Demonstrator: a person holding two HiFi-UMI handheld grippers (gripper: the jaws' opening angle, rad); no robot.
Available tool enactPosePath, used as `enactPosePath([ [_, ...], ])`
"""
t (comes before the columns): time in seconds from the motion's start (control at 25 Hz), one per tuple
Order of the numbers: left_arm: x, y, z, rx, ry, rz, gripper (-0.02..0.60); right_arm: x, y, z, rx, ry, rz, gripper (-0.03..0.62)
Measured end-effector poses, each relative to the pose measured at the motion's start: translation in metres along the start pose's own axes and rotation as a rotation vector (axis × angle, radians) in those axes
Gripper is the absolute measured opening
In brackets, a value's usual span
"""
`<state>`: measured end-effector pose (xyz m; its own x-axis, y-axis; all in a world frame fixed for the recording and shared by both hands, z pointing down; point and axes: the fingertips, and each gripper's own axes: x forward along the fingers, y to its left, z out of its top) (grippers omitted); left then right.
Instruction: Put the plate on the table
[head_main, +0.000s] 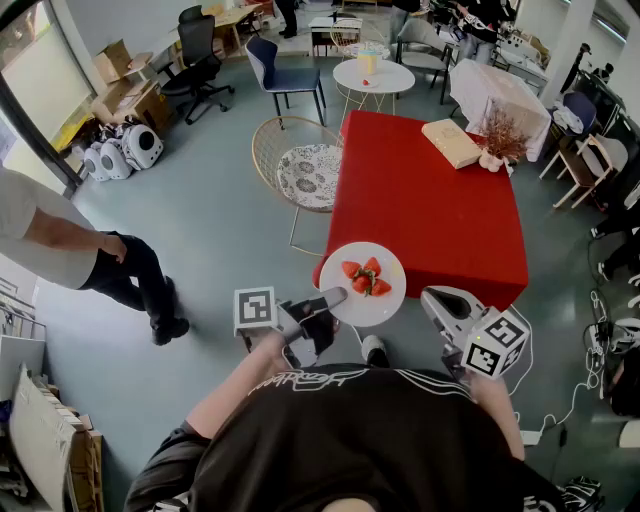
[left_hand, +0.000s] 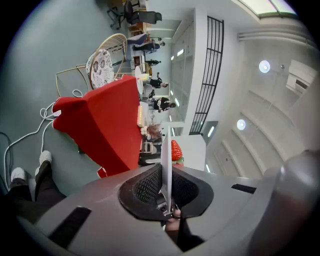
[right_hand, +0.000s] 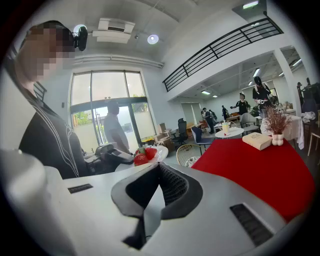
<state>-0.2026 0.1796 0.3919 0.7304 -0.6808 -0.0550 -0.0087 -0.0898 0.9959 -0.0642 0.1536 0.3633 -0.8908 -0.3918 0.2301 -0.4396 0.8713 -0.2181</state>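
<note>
Left gripper pinches the plate rim, edge-on in its own view, half-hiding strawberries plain from overhead; right gripper closed, empty.

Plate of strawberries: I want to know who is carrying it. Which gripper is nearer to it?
Left. The left gripper is clamped on the rim of the plate, at its left side. The right gripper hangs apart, off the plate's right side, holding nothing.
</note>
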Motion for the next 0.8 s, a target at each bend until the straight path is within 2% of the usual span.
enactPosePath([
  [0.36, -0.001, 0.006, 0.004, -0.008, -0.003, -0.003, 0.025, 0.002, 0.004, 0.000, 0.004, 0.001, 0.013, 0.006],
  [0.64, 0.001, 0.008, 0.008, -0.025, 0.004, -0.012, 0.025, 0.002, -0.003, -0.002, 0.111, -0.036, -0.006, 0.006],
  [0.8, 0.002, 0.018, 0.013, -0.028, -0.001, -0.018, 0.025, 0.005, -0.004, -0.013, 0.131, -0.034, 0.007, 0.006],
])
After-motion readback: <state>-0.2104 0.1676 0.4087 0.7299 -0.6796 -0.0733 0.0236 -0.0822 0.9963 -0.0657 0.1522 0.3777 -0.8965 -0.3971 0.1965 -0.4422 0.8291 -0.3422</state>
